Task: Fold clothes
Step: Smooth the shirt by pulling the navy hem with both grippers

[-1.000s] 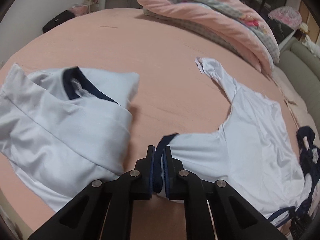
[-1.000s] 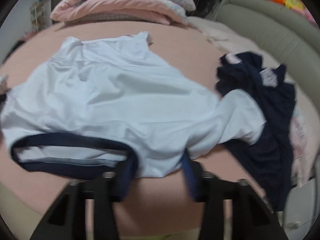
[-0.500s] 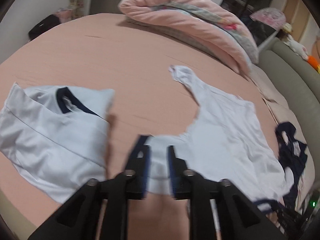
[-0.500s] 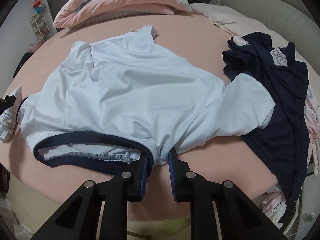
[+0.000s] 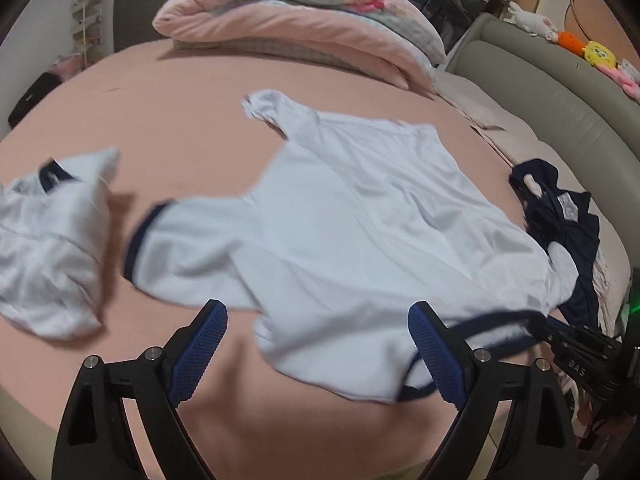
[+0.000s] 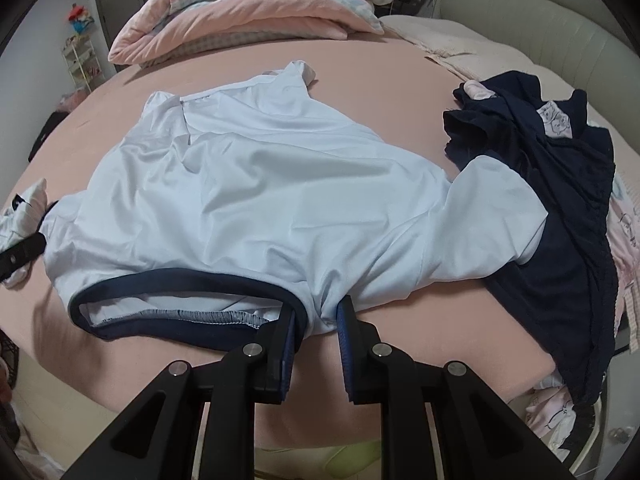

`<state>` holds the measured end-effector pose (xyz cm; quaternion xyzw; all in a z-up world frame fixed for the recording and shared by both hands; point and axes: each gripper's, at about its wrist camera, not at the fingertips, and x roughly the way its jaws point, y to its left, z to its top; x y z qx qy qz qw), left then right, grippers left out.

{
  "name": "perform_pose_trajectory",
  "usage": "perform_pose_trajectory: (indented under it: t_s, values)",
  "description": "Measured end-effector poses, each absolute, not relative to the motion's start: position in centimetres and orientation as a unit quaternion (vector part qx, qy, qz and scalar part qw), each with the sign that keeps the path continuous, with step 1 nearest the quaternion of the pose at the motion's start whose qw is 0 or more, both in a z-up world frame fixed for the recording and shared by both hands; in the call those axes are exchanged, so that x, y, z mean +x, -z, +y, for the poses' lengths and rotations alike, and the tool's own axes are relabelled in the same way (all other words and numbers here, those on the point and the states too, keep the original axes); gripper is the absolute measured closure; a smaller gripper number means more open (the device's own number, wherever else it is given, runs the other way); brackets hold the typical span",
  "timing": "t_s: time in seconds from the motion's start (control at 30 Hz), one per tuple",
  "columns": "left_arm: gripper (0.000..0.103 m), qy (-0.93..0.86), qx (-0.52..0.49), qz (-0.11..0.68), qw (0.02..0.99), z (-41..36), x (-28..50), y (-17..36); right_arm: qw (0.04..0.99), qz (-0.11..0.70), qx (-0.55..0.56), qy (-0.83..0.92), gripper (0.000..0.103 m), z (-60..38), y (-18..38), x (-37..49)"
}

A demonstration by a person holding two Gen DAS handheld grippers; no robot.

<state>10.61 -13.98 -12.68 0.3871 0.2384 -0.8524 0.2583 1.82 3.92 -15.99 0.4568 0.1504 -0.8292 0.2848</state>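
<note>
- One folded shirt [image 5: 52,248] sits at nine o'clock on the bed [image 5: 168,100].
- My left tool [image 5: 318,354] is opening, nothing in it.
- My right tool [image 6: 318,330] pinches the white shirt [image 6: 260,200] near its collar, still spread out, not folded.

both wrist cams close, angled down, sharing white shirt [image 5: 352,216]

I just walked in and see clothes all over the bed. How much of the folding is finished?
One pale shirt already lies folded at the left. The second white shirt is spread flat, not yet folded: the right claw pinches its shoulder by the navy collar, while the left claw is opening, gripping nothing. The dark navy garment still lies crumpled on the pink bed.
</note>
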Motion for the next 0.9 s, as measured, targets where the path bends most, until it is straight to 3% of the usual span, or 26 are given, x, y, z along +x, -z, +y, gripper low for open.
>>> perform_pose_trajectory:
  t_s: [0.1,0.3,0.57,0.7,0.83,0.9]
  values:
    - [0.010,0.851,0.393,0.230,0.260,-12.6,10.2,13.7,0.283,0.153,0.453,0.832,0.085,3.8,15.9,1.9]
    - [0.010,0.869,0.405,0.116,0.260,-9.4,9.0,13.7,0.285,0.141,0.450,0.835,0.085,3.9,15.6,1.6]
    - [0.010,0.849,0.441,0.103,0.272,-8.4,8.0,15.2,0.281,0.142,0.447,0.837,0.085,3.9,15.6,1.9]
    - [0.010,0.824,0.452,0.083,0.331,-8.9,8.1,16.5,0.269,0.151,0.429,0.849,0.085,4.1,15.4,2.1]
    - [0.011,0.816,0.442,0.052,0.369,-9.4,8.3,16.4,0.247,0.174,0.412,0.860,0.068,4.0,15.8,2.4]
    - [0.014,0.817,0.437,0.051,0.373,-9.4,8.2,16.2,0.245,0.172,0.415,0.859,0.066,3.9,16.1,2.4]
